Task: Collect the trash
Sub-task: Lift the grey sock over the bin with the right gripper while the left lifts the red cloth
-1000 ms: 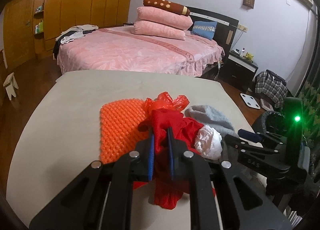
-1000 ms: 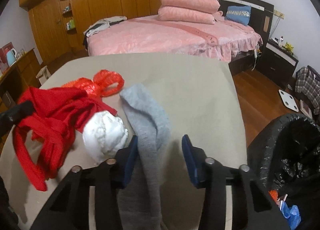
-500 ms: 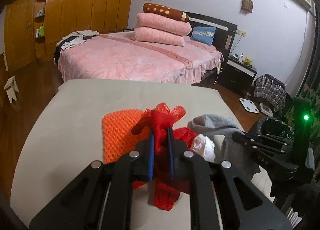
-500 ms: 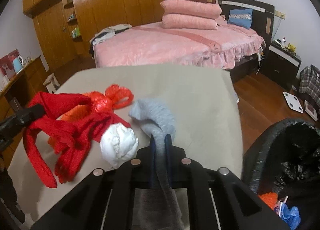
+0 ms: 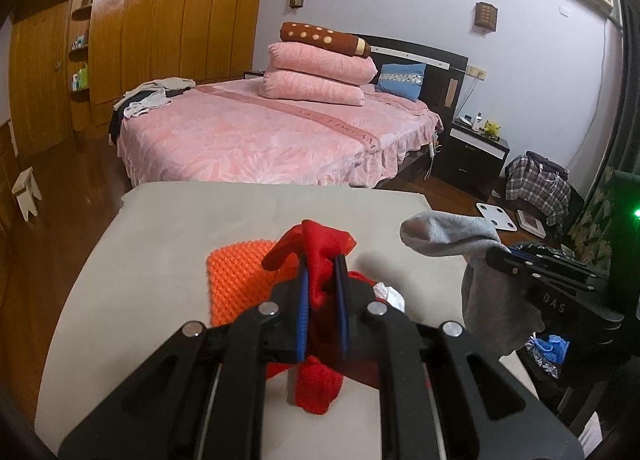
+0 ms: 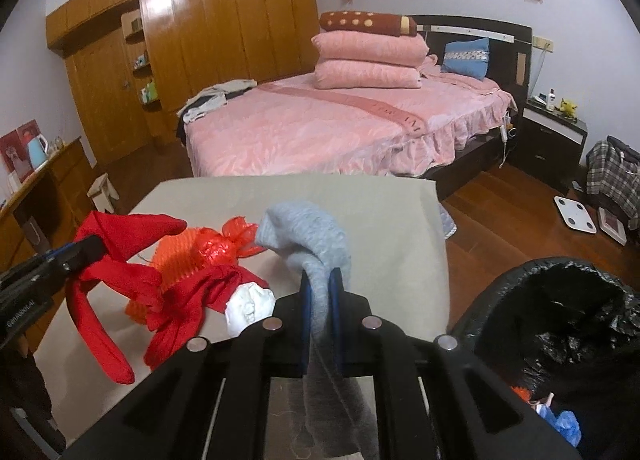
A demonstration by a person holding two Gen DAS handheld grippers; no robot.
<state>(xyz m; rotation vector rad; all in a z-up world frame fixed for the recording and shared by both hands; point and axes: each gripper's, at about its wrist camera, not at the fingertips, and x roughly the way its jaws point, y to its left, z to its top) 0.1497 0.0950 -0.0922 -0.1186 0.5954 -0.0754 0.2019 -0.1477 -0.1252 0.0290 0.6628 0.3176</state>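
Observation:
My left gripper (image 5: 321, 260) is shut on a red cloth (image 5: 320, 380), which hangs off the beige table (image 5: 160, 260); the right wrist view shows that red cloth (image 6: 132, 272) dangling from the left gripper (image 6: 90, 246). My right gripper (image 6: 320, 278) is shut on a grey sock (image 6: 312, 236), lifted clear of the table, its toe flopped forward. In the left wrist view the grey sock (image 5: 452, 236) droops from the right gripper (image 5: 500, 254). A white crumpled wad (image 6: 250, 308), an orange mesh pad (image 5: 236, 280) and a red plastic bag (image 6: 224, 244) lie on the table.
A bin lined with a black bag (image 6: 560, 324) stands at the table's right, with blue and orange scraps inside. Beyond the table are a pink bed (image 5: 260, 140), a wooden wardrobe (image 5: 160, 40), a nightstand (image 5: 472, 156) and a white scale (image 6: 576, 216) on the floor.
My right gripper closed on the grey sock and lifted it off the table. My left gripper rose with the red cloth, pulling it up off the orange pad.

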